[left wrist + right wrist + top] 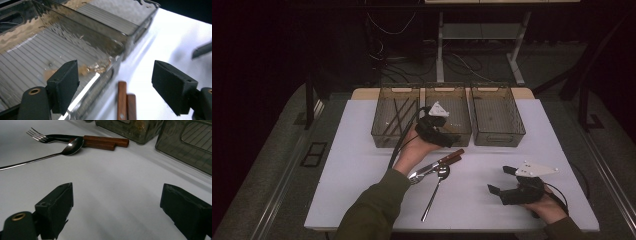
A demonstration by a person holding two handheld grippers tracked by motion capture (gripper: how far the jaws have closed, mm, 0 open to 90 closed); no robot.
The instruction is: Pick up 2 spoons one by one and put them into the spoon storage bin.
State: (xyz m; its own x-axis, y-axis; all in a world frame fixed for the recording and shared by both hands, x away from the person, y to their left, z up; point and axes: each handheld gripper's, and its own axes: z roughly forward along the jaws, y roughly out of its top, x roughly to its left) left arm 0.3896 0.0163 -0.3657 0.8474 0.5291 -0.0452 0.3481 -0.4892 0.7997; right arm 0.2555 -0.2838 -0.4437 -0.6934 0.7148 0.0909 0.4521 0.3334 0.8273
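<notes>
Left gripper (451,138): jaws wide apart, nothing between the fingers (65,85); it hangs above the front wall of the middle bin.
Wooden-handled cutlery (436,164): just below the left fingers; long axis slanted, wooden ends toward the bins.
Spoon (436,186): bowl beside the wooden-handled cutlery, handle toward the near edge.
Right gripper (501,181): jaws wide, holding nothing.
Left bin (380,131): thin dark sticks inside.
Middle bin (463,134): content unclear.
Right bin (497,136): content unclear.

dim room with dark surroundings, white table (362,165) brightly lit from above, slight glare, soft grain.
</notes>
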